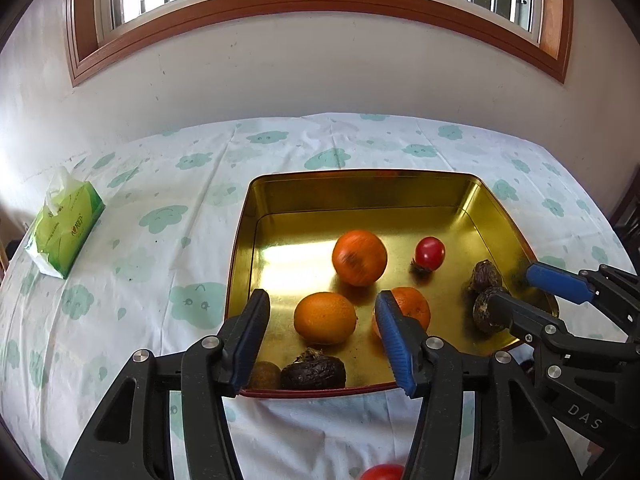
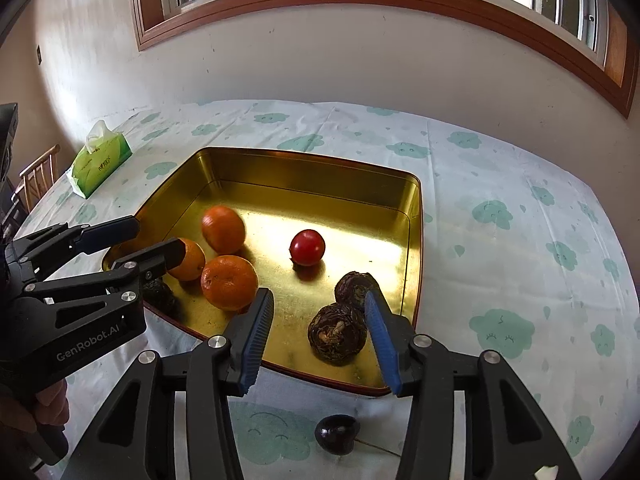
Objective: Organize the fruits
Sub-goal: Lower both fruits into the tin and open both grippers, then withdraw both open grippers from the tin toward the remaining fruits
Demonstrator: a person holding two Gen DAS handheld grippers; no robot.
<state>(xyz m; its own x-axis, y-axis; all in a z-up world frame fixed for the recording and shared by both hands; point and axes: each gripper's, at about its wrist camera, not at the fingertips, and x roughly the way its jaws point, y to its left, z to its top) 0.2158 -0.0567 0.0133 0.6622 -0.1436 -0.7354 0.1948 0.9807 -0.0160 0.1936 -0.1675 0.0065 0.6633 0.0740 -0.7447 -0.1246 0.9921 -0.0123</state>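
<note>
- Green tissue pack [image 1: 66,226]: it is set near the table's left edge, well apart from the tray, and no trouble is expected from it.
- Shallow gold metal tray with a red rim [image 1: 360,188]: it is placed at the middle of the cloud-printed tablecloth [image 1: 160,184], and most of the fruit is already gathered in it.
- Left gripper [image 1: 324,312]: its black jaws with blue pads are held partly apart over the tray's near edge and nothing is clamped. A pale orange [image 1: 325,318] is seen between the pads but is not pressed by them.
- Blurred round orange [image 1: 360,258]: it is judged to be rolling on the slick tray floor, so the small red tomato [image 1: 430,253] or the darker orange [image 1: 412,306] could be knocked by it.
- Right gripper [image 2: 320,336]: its jaws are likewise parted and empty. A dark, ridged, chestnut-like fruit [image 2: 337,334] lies between the pads, and a second one [image 2: 354,286] lies just behind it.
- Risk at the right: if the gripper is lowered, the tray's near rim could be struck or a dark fruit nudged.
- Left outside: a dark purple round fruit [image 2: 336,434] lies on the cloth in front of the tray's near edge, and a red fruit [image 1: 382,472] is seen at the bottom of the left view. Either could be rolled off the table's near edge by a careless sweep.
</note>
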